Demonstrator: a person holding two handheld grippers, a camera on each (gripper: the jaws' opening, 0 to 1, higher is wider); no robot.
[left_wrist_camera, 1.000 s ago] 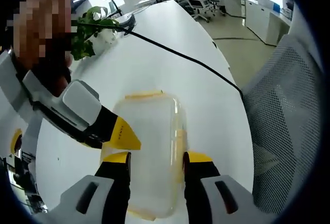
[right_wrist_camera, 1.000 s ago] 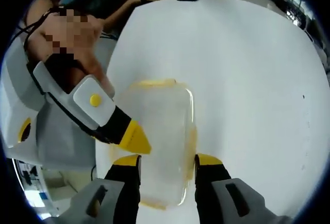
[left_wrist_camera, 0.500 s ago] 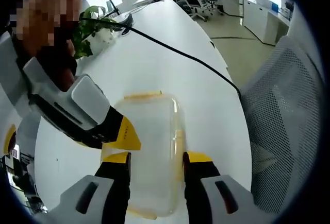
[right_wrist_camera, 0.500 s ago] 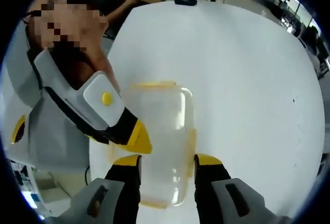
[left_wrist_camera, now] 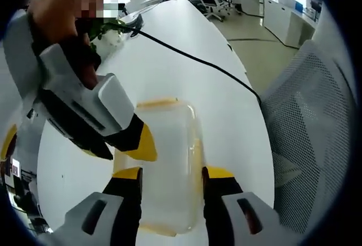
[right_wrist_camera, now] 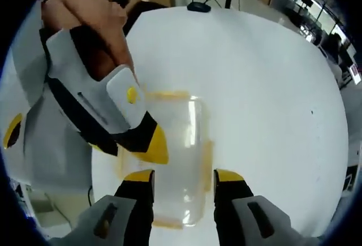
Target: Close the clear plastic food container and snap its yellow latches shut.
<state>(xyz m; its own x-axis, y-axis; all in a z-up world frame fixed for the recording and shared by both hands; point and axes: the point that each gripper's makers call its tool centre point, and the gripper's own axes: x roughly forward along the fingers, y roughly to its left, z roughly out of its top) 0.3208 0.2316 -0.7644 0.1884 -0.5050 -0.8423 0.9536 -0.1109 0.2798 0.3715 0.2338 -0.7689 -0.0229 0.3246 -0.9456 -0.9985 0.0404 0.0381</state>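
Straddling the rounded clear plastic container (left_wrist_camera: 167,161), both tools (left_wrist_camera: 172,175) (right_wrist_camera: 182,177) open, nothing gripped.

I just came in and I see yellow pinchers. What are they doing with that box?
A person holds tongs in each hand over a clear plastic food container on a white table. The left tongs and the right tongs both straddle it, open. Its lid looks on, with yellow latches around the edges.
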